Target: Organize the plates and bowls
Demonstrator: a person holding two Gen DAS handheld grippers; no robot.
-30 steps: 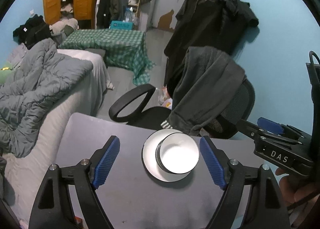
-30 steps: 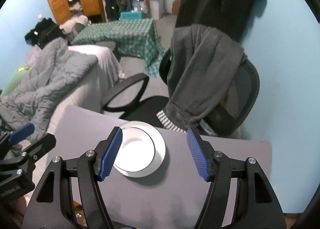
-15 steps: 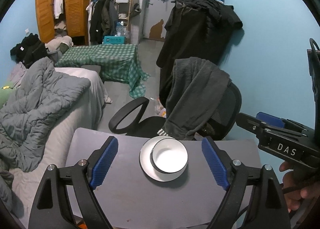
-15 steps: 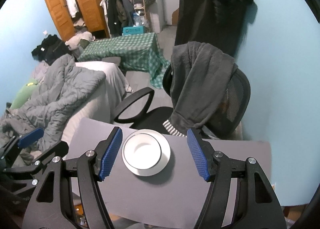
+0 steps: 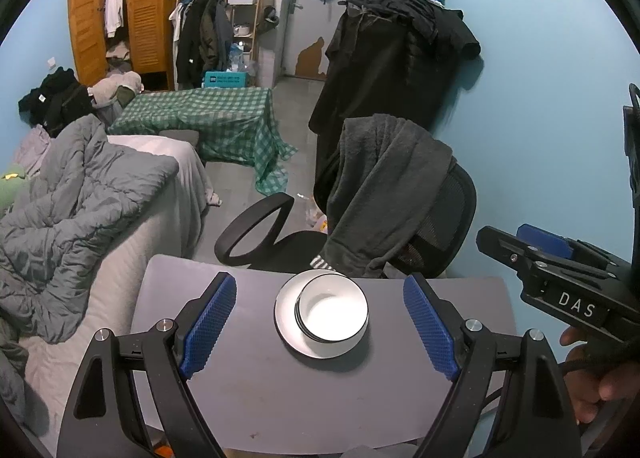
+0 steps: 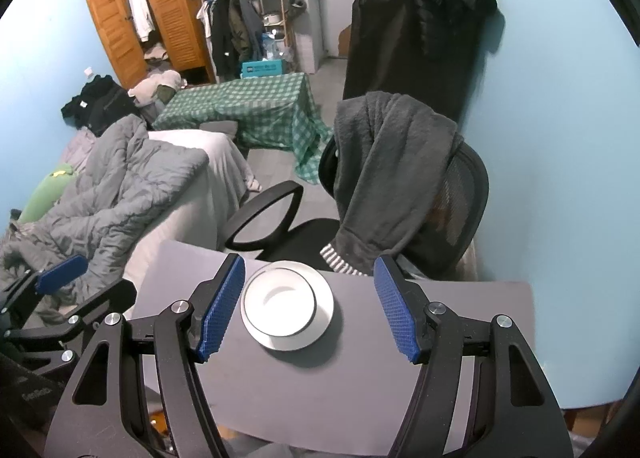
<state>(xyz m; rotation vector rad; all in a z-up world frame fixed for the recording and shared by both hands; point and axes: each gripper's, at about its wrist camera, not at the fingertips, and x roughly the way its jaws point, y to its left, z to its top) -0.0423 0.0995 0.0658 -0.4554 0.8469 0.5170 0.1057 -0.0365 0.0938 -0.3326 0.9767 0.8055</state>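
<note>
A white bowl point(image 5: 333, 312) with a dark rim sits stacked on a white plate point(image 5: 285, 322) near the far edge of the grey table point(image 5: 304, 390). The same bowl point(image 6: 278, 303) and plate point(image 6: 322, 318) show in the right wrist view. My left gripper point(image 5: 320, 328) hangs well above the table, open, with the stack seen between its blue pads and nothing held. Over the table, my right gripper point(image 6: 308, 308) is open too, empty, with the stack just right of its left pad. From the left wrist view the right gripper point(image 5: 560, 278) appears at the right edge, in a hand.
A black office chair point(image 5: 404, 226) draped with a dark grey garment point(image 6: 384, 162) stands just behind the table's far edge. A bed with a grey duvet point(image 5: 72, 214) runs along the left. A blue wall point(image 6: 560, 138) is on the right.
Both grippers have risen and pulled back from the stack, so the bowl and plate look smaller and more of the room shows. Jaw openings are unchanged. The stack has not moved.
</note>
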